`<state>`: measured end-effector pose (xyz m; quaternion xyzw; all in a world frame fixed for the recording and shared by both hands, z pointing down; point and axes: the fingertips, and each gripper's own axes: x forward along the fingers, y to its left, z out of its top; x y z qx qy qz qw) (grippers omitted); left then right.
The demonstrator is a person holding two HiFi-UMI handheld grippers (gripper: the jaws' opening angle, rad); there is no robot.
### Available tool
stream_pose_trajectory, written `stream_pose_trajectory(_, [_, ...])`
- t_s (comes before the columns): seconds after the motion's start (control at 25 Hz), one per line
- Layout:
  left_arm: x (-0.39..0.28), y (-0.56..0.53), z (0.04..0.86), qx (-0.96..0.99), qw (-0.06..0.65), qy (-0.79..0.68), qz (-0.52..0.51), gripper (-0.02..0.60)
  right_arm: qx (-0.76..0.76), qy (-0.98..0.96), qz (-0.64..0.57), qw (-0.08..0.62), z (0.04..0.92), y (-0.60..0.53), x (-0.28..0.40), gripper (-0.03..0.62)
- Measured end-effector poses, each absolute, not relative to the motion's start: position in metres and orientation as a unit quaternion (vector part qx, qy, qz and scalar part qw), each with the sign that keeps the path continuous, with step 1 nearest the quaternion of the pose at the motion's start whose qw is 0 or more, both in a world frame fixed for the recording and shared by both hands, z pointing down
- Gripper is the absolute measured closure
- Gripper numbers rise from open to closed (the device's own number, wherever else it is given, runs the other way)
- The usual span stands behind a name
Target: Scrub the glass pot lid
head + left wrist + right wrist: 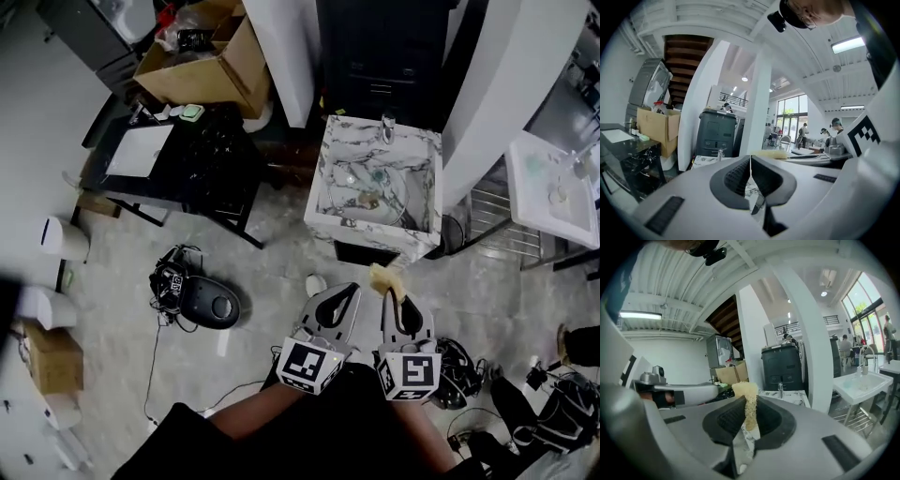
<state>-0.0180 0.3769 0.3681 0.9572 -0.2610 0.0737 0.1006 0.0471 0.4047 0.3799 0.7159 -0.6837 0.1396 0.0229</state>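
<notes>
Open workshop room with a pale marble floor (pixel 281 244). A marbled sink (pixel 370 232) stands against a white pillar at top centre, and a black table (pixel 202 178) with a cardboard box (pixel 202 66) behind it is off to the left.

Both grippers are held low in front of the person, well apart from the sink. The left gripper (pixel 353 289) has its jaws pressed together with nothing between them. The right gripper (pixel 387 294) is clamped on a yellowish scrub sponge (pixel 382 277), which sticks up past the tips.

A clear roundish thing lying in the sink basin is probably the glass pot lid (pixel 359 178). It is too small in the head view to be sure, and neither gripper view shows inside the basin.

Progress is early. The scrubber is in hand, but no tool is touching the lid and no scrubbing has started. Still to do are reaching the sink, steadying the lid and scrubbing it.
</notes>
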Motion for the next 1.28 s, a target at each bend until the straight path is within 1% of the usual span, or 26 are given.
stream_pose_trajectory(0.16, [-0.035,0.410,0.357,0.955,0.099,-0.272,0.066,0.563,0.714,-0.687,0.135,0.008,0.364,0.438,0.028,0.533])
stream_pose_trajectory(0.36, [-0.055,0.432,0.348,0.955,0.079,-0.280,0.062,0.563,0.720,-0.685,0.110,0.019,0.354,0.460,0.005,0.533])
stream_pose_trajectory(0.88, [-0.109,0.432,0.329,0.957,0.076,-0.277,0.038,0.564,0.721,-0.686,0.094,0.029,0.336,0.459,-0.056,0.533])
stream_pose_trajectory(1.28, [-0.111,0.445,0.321,0.959,0.071,-0.272,0.030,0.563,0.713,-0.696,0.074,0.037,0.326,0.468,-0.067,0.533])
